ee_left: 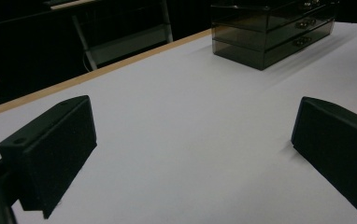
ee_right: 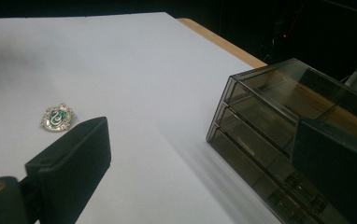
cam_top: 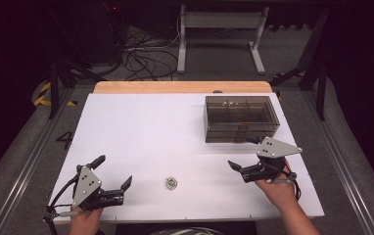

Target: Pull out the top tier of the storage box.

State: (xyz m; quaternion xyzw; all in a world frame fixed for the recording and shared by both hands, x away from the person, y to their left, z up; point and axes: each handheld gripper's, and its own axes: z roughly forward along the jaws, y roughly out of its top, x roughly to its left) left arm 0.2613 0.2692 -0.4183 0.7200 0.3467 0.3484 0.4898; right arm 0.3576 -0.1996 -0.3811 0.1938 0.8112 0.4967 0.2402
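A small silver and green crest-shaped brooch (cam_top: 171,183) (ee_right: 56,117) lies flat on the white table (cam_top: 155,132), near its front edge. A smoky see-through drawer box (cam_top: 241,117) (ee_left: 270,32) (ee_right: 265,126) stands at the back right, its drawers pushed in. My left gripper (cam_top: 112,172) (ee_left: 186,154) rests at the front left, open and empty, a short way left of the brooch. My right gripper (cam_top: 243,152) (ee_right: 200,158) is open and empty too. It hovers just in front of the box, with the brooch off to its left.
A wooden strip (cam_top: 182,87) runs along the table's far edge. Beyond it on the floor are a white metal frame (cam_top: 219,34) and loose cables (cam_top: 143,56). Dark stands flank the table on both sides.
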